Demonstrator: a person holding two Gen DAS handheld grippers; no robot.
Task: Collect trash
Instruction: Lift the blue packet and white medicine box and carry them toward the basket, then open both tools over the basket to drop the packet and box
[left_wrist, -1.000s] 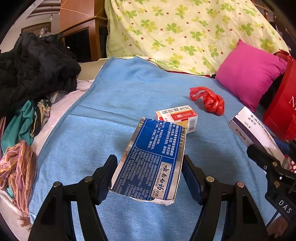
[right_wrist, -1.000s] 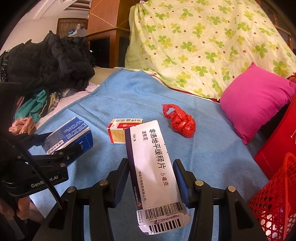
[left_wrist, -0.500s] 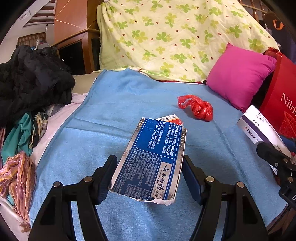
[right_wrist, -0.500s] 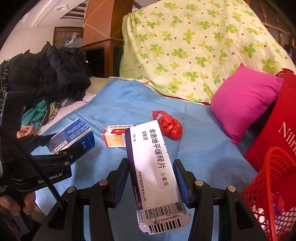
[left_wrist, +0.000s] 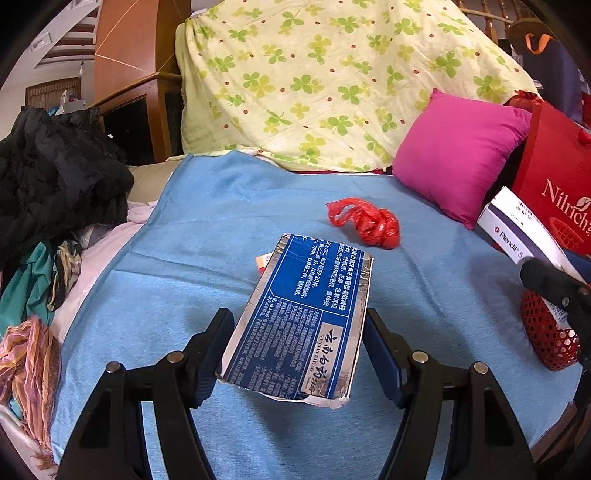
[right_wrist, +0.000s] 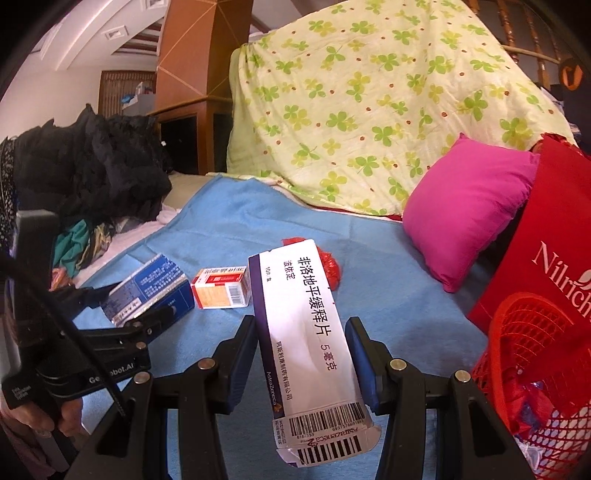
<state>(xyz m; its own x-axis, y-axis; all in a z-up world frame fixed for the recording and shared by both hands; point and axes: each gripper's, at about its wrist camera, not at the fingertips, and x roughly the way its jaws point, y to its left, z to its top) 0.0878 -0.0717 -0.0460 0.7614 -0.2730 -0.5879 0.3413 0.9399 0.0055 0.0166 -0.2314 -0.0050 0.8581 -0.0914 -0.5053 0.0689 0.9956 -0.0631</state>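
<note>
The left gripper (left_wrist: 295, 343) is clamped on one blue box (left_wrist: 301, 317), which sticks forward between its two fingers, held above the blue blanket (left_wrist: 207, 229). The right gripper (right_wrist: 301, 354) is clamped on one white box (right_wrist: 308, 343) with black print and barcodes at its near end.

I count four pieces of trash. Two are in the grippers. Two lie on the blanket: one orange-and-white box (right_wrist: 221, 288) and one crumpled red plastic bag (left_wrist: 367, 221). From the left gripper, the orange-and-white box is just ahead, almost hidden behind the blue box, and the red bag is farther ahead and a little to the right. From the right gripper, the orange-and-white box is ahead to the left, and the red bag is straight ahead, partly behind the white box.

One red mesh basket (right_wrist: 535, 373) stands close to the right of the right gripper, with some wrappers inside. Behind it is one red paper bag (right_wrist: 546, 251). One pink pillow (left_wrist: 461, 155) lies ahead on the right, and one pile of dark clothes (left_wrist: 55, 177) is far to the left.
</note>
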